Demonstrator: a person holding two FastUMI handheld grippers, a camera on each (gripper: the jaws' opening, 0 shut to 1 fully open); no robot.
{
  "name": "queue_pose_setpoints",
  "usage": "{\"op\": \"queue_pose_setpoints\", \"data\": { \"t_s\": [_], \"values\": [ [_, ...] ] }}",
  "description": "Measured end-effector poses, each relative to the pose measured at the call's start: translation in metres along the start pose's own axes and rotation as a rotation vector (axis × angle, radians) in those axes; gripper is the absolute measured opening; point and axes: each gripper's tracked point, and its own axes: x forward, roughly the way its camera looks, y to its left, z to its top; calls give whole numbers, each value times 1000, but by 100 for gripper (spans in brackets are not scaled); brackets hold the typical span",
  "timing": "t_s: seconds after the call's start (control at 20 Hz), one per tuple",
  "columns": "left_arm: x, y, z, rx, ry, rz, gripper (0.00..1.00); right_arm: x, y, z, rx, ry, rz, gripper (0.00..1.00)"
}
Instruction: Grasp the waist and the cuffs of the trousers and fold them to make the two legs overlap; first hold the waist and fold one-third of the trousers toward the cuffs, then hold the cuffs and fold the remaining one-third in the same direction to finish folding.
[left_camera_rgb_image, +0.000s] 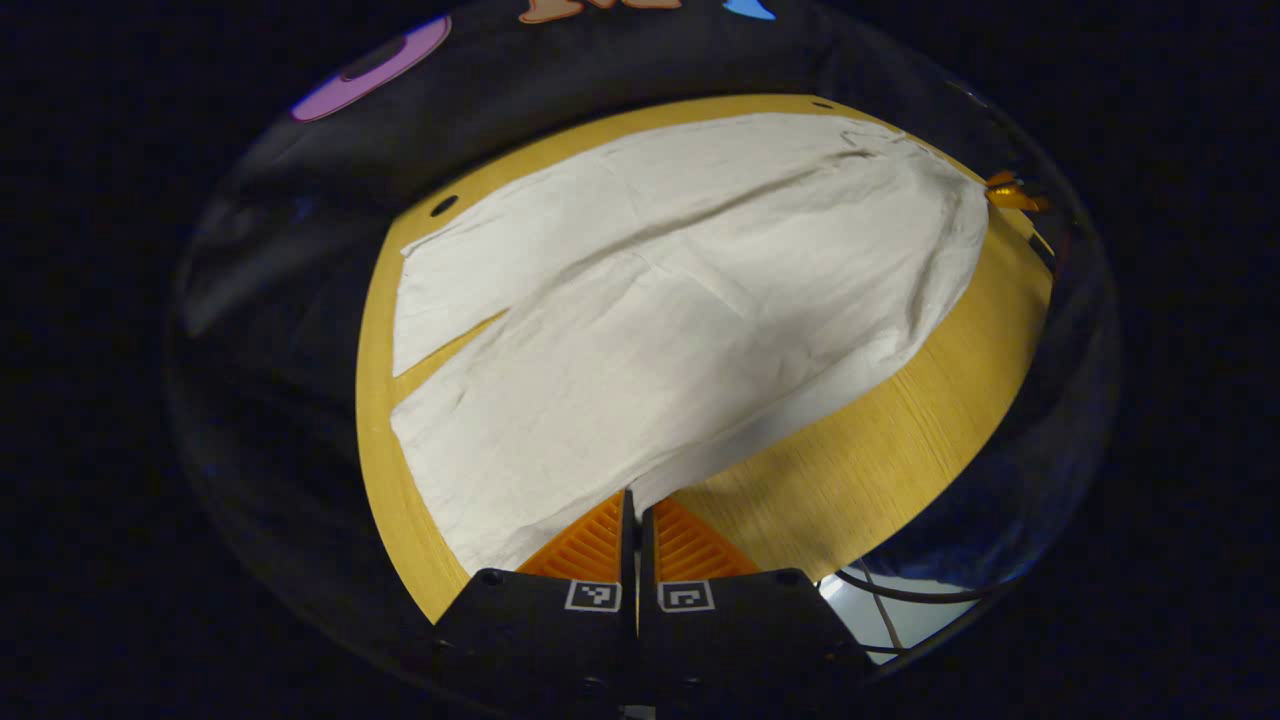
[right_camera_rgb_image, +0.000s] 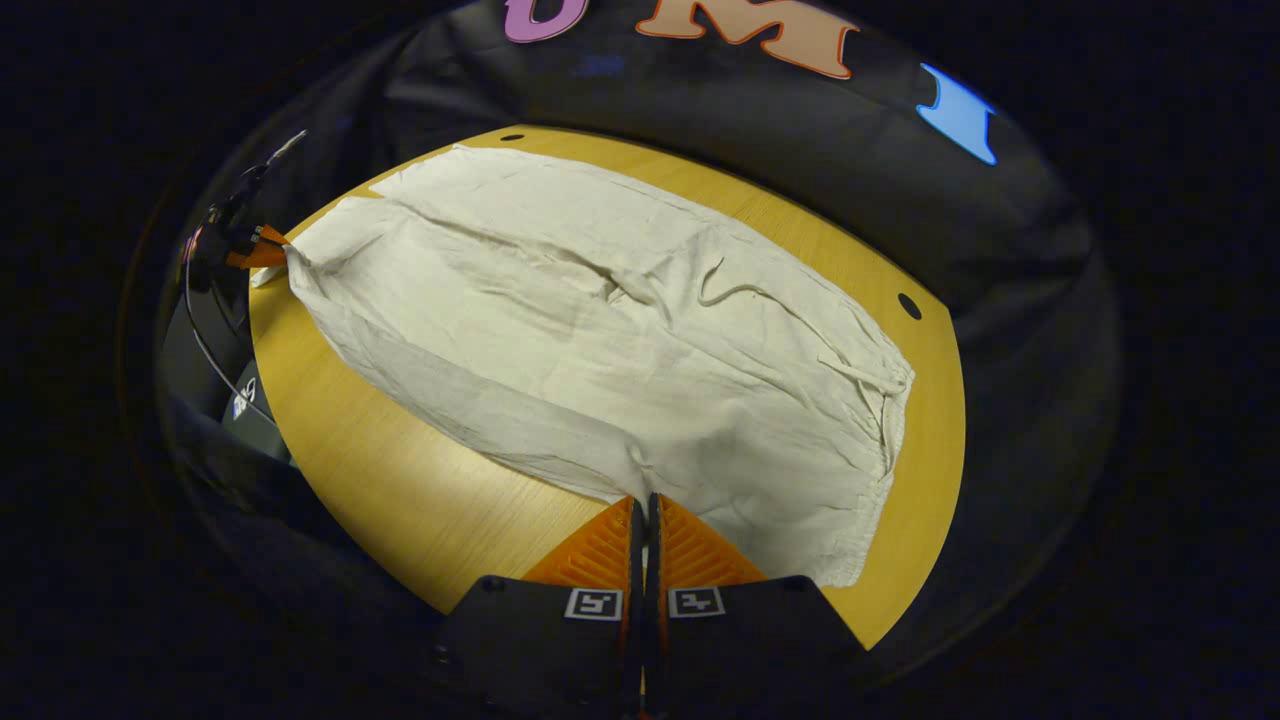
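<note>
We found the trousers (left_camera_rgb_image: 660, 300) lying flat on the worktop (left_camera_rgb_image: 860, 470), pale and creased, legs splayed apart. Left hand-held gripper (left_camera_rgb_image: 636, 510) pinched the near leg's hem; right hand-held gripper (right_camera_rgb_image: 645, 515) pinched the waist edge.

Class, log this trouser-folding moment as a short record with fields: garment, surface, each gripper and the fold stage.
Garment: cream woven trousers, spread flat, legs side by side
Surface: round light wooden table
Left gripper: fingers together, pinching the near trouser edge at the cuff end
Right gripper: fingers together, pinching the near edge at the waist end
Fold stage: legs not yet overlapped
</note>
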Motion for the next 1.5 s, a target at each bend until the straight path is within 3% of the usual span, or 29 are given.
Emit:
{"op": "queue_pose_setpoints", "data": {
  "t_s": [0.15,0.25,0.65,0.9,1.1,1.25,1.5],
  "values": [
    [2,46,60,-130,-158,141,0,-5,-6,32,89,-78,-12,2],
    [9,67,102,-185,-231,186,0,-4,-19,60,132,-141,-46,3],
    [39,136,232,-179,-350,338,0,12,-66,170,285,-317,-81,2],
    [74,160,299,-200,-384,357,0,50,-94,213,285,-337,-110,2],
    [123,162,334,-136,-350,340,0,101,-106,221,324,-291,-97,3],
    [159,150,334,-112,-309,321,0,132,-102,217,399,-245,-23,2],
    [185,130,342,-245,-355,252,0,167,-113,218,454,-244,-7,7]
  ]
}}
